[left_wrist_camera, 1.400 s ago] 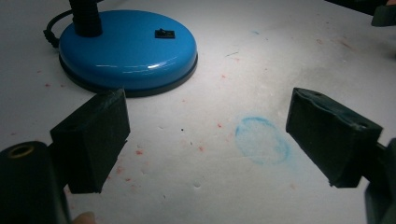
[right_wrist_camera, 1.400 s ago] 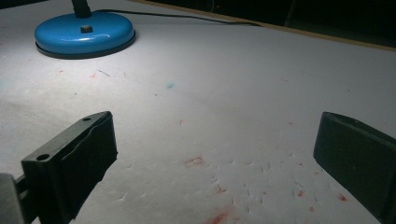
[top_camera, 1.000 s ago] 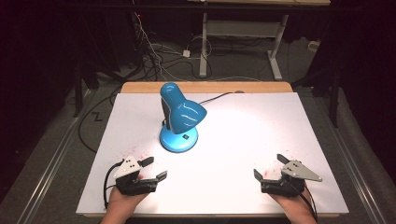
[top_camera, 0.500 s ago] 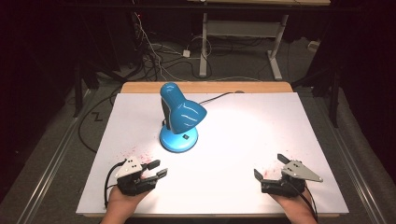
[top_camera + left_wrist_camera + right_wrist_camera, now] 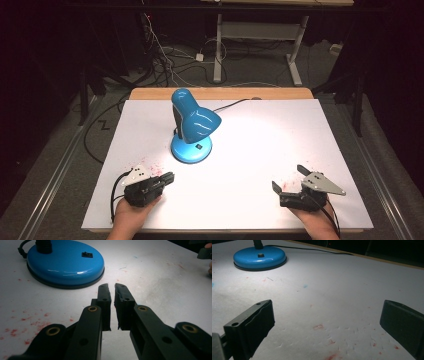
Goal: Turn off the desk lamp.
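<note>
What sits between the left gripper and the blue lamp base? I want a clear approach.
Nothing but bare white table with red specks, seen in the left gripper view, between left gripper and lamp base.

The high view looks forward and down over the whole white table (image 5: 260,150) from the person's side. Each gripper view sits low, just above the tabletop, facing away from the person. All three share the blue desk lamp (image 5: 192,125) (image 5: 65,265) (image 5: 259,258) base.
</note>
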### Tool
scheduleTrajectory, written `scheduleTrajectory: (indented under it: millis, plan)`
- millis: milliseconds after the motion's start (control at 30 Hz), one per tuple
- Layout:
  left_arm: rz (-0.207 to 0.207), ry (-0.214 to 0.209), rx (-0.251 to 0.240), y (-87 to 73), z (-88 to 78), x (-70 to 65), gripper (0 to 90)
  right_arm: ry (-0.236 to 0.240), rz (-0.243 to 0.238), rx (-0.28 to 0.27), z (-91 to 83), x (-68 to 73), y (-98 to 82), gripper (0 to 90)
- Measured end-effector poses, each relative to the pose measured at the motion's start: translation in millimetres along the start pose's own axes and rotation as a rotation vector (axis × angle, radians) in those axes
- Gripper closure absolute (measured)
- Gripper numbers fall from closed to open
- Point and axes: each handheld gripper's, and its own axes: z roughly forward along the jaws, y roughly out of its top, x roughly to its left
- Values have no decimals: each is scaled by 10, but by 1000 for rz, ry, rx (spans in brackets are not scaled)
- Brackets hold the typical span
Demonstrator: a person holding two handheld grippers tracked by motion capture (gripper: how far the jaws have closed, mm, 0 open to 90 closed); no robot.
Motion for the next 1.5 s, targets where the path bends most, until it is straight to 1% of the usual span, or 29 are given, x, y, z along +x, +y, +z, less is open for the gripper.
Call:
scheduleTrajectory:
  millis: [33,133,200,300,433,567,600,700,767,867,933,967,1033,1067,1100,1133,1167,1200,1233,1433,1467,1500]
  plan:
    - [-1,1,0,0,-1,-1,845,0,-1,-1,1,3,0,3]
    - [1,4,4,2,0,-2,876,2,-4,-2,2,5,1,3]
    - [3,-5,11,6,5,0,877,1,-5,-2,2,6,0,3]
    - [6,-6,12,11,7,0,879,-1,-2,-3,-1,5,1,3]
    - [-3,-12,12,16,6,9,879,-2,-6,-4,-5,15,4,3]
    - [-18,-18,14,14,16,24,879,-1,-13,-1,3,26,4,3]
    - [-44,-32,10,27,18,28,879,-2,-13,-2,6,26,3,3]
    - [-52,-23,9,49,23,20,879,0,-13,-1,9,34,4,3]
    - [-52,-11,13,98,37,14,879,1,-15,-5,1,35,7,3]
    - [-60,-20,-2,166,39,24,879,2,-18,-8,-13,25,9,3]
    - [-53,-18,-4,195,40,24,879,-1,-15,-10,-21,15,9,3]
    - [-42,-21,1,255,51,26,879,-2,-12,-12,-22,13,10,3]
    - [-39,-19,5,287,57,32,879,-2,-12,-13,-25,11,11,3]
    - [-43,-20,4,313,67,40,879,-1,-14,-15,-28,9,16,3]
    - [-59,-19,15,367,93,64,880,-3,-15,-15,-30,10,19,3]
    - [-56,-18,24,388,109,78,880,-3,-17,-16,-31,10,21,3]
    - [-56,-18,24,388,109,78,880,-3,-15,-17,-33,14,23,3]
    - [-39,-13,29,424,143,98,880,-2,-14,-18,-35,16,25,3]
    - [-37,-11,23,436,160,106,880,-2,-16,-18,-37,17,26,3]
    - [-36,-15,23,487,246,157,880,-4,-15,-19,-37,12,22,3]
    - [-44,-16,21,504,280,179,880,-3,-16,-18,-36,11,20,3]
    - [-44,-16,21,504,280,179,880,-3,-17,-16,-36,10,19,3]
